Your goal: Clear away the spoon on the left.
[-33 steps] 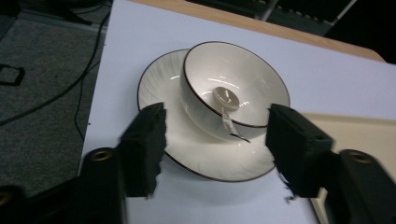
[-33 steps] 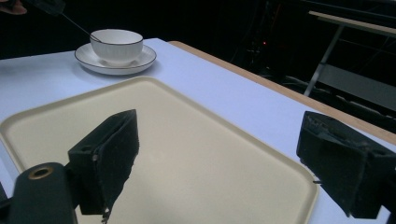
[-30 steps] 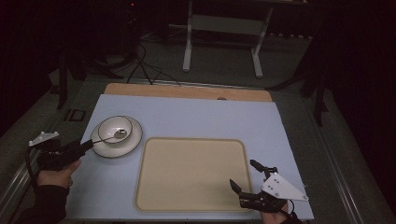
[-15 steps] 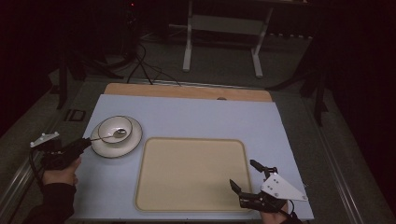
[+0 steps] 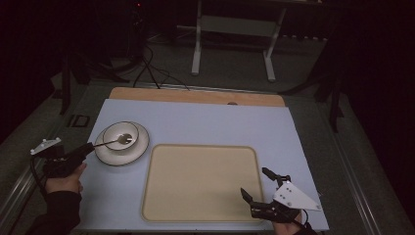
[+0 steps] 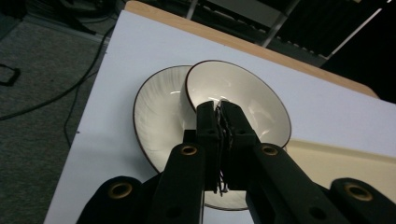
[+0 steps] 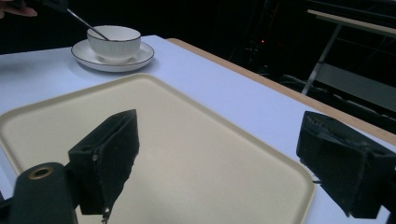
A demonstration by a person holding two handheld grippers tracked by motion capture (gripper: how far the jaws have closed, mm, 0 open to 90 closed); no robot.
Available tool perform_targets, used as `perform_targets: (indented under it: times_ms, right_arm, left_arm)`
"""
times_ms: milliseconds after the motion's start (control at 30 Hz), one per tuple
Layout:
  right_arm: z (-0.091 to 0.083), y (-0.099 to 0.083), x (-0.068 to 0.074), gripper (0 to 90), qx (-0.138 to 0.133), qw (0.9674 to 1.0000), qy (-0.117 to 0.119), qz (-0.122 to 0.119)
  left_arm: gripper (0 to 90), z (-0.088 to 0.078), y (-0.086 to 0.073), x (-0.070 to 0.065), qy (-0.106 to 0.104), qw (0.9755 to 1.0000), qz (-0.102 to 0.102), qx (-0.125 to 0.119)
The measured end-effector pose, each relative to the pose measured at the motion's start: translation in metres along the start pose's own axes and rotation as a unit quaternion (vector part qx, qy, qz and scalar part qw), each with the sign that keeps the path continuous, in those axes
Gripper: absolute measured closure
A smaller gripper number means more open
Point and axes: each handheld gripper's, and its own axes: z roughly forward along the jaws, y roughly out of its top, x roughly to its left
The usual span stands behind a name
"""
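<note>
Left claw [image 5: 89, 146] just snapped shut on spoon [image 5: 111, 142] handle, mid-left of frame, spoon tip resting in bowl [image 5: 121, 135]. Right claw [image 5: 259, 185] spread, idle lower right. Looks ready to lift.

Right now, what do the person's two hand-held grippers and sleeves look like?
Both are black with two padded jaws. The right hand-held gripper carries a grey three-cornered plate; the left hand-held gripper has a pale plate and a trailing black cable. The left sleeve is dark.
</note>
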Motion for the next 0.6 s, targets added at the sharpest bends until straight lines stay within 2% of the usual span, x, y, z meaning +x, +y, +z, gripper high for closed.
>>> perform_targets:
  times_ms: [33, 167, 267, 333, 500, 600]
  right_arm:
    - [-0.001, 0.0, 0.0, 13.1, -0.003, 1.0, 0.0, -0.002]
    - [-0.001, 0.0, 0.0, 13.1, -0.004, 1.0, 0.002, -0.001]
    - [0.0, 0.0, -0.001, 13.1, -0.005, 1.0, 0.002, 0.002]
    - [0.0, 0.0, -0.001, 13.1, -0.005, 1.0, 0.002, 0.003]
    - [0.0, 0.0, -0.002, 13.1, -0.006, 1.0, 0.003, 0.005]
    - [-0.001, 0.0, -0.005, 13.1, -0.014, 0.9998, 0.002, 0.016]
  left_arm:
    - [88.6, -0.001, 0.001, -0.001, -0.011, 0.9999, 0.005, -0.007]
    - [89.0, -0.001, 0.002, -0.003, -0.009, 0.9998, 0.014, -0.01]
    - [89.3, -0.001, 0.004, -0.003, -0.011, 0.9998, 0.01, -0.012]
    - [89.3, -0.002, 0.005, -0.003, -0.008, 0.9997, 0.018, -0.017]
    - [89.4, -0.005, 0.014, -0.001, -0.009, 0.9997, 0.016, -0.016]
    - [89.5, -0.008, 0.02, 0.0, -0.011, 0.9997, 0.017, -0.015]
